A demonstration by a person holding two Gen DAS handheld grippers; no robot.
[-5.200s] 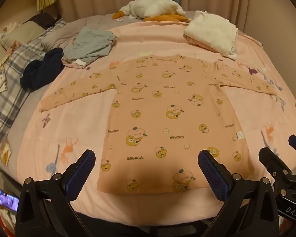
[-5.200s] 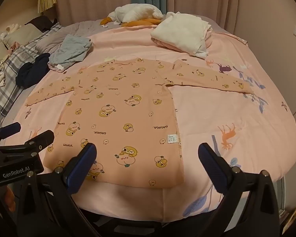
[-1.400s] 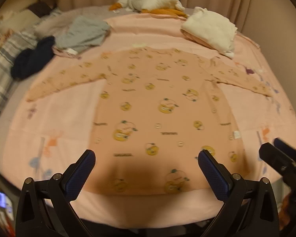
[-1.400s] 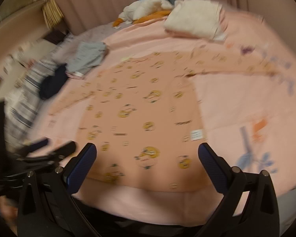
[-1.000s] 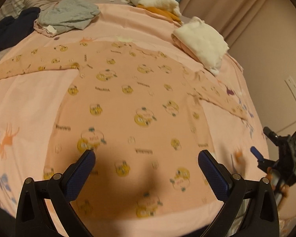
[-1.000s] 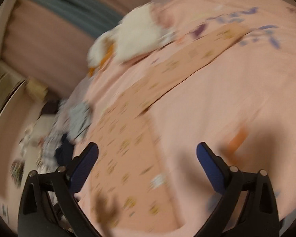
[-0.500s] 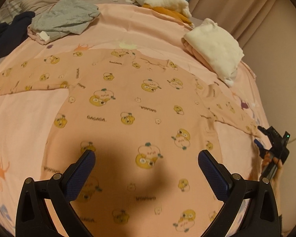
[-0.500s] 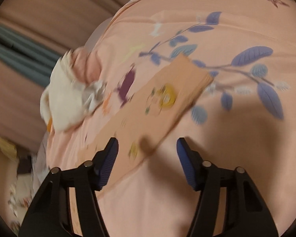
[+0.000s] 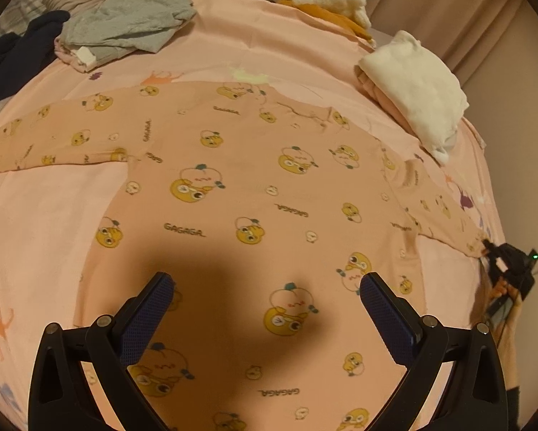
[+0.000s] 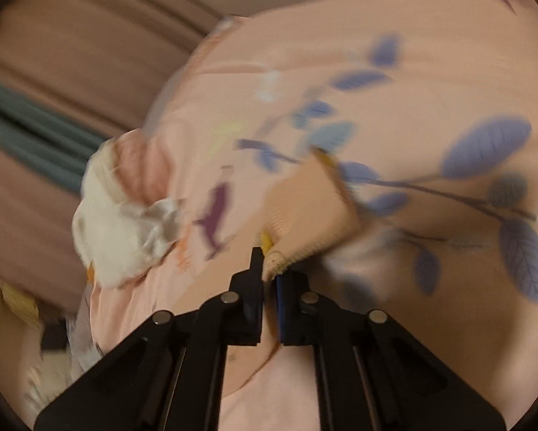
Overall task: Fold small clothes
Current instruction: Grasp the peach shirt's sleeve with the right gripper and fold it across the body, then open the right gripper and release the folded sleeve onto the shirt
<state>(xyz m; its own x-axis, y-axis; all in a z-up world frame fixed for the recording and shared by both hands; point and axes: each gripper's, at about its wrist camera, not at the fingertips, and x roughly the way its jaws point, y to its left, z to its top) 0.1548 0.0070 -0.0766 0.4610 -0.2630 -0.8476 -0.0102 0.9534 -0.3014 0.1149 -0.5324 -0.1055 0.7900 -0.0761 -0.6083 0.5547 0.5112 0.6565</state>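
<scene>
Left view: left claw [image 9: 265, 309] gapes empty over whole shirt [image 9: 233, 186].
Right view: right claw [image 10: 269, 280] pinches sleeve cuff [image 10: 305, 215], close up.

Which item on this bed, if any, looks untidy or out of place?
The grey garment near the far left edge lies crumpled in a loose heap, unlike the peach shirt spread flat and the cream stack folded neatly. Nothing looks spilled or damaged.
</scene>
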